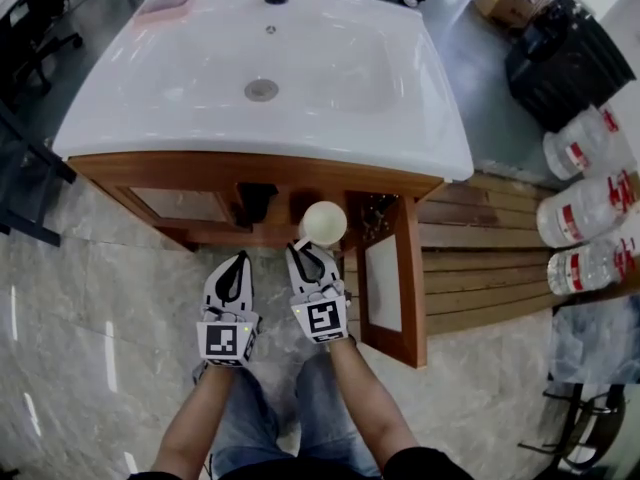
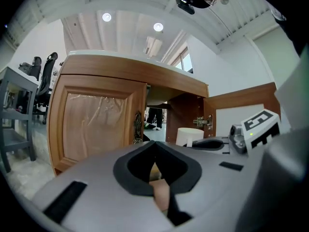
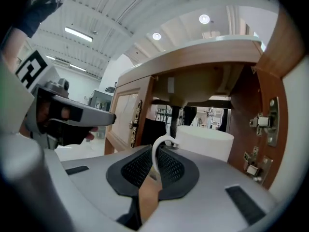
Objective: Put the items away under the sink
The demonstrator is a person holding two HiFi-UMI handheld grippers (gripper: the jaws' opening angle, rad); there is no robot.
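The right hand-held gripper (image 1: pixel 312 252) was pinching the handle (image 3: pixel 156 152) of a white mug (image 1: pixel 324 222), its pads pressed together on that thin loop. The mug stood upright, mouth up, hanging just beyond the gripper's tips with its handle pointing back toward the person. It sat at the mouth of the open cabinet bay (image 1: pixel 300 204) under the white sink (image 1: pixel 200 78), just below the wooden front rail and not yet clearly inside.

The relation that mattered was this: the bay lay straight ahead of the mug, on the far side, and the gripper pointed roughly level into it. In the right gripper view the drain pipe (image 3: pixel 175 116) came down just left of the mug's line, and the open door (image 1: pixel 385 284) with its hinges (image 3: pixel 264 125) stood close on the right. The free lane therefore looked narrow, between pipe and door. A straight push away from the person, then a lowering to the cabinet floor, seemed to be what was called for.

The left hand-held gripper (image 1: pixel 238 262) was just beside the right one, on its left, jaws together on nothing. It faced the closed left door (image 2: pixel 99 124) and so was the farther of the two from the bay.
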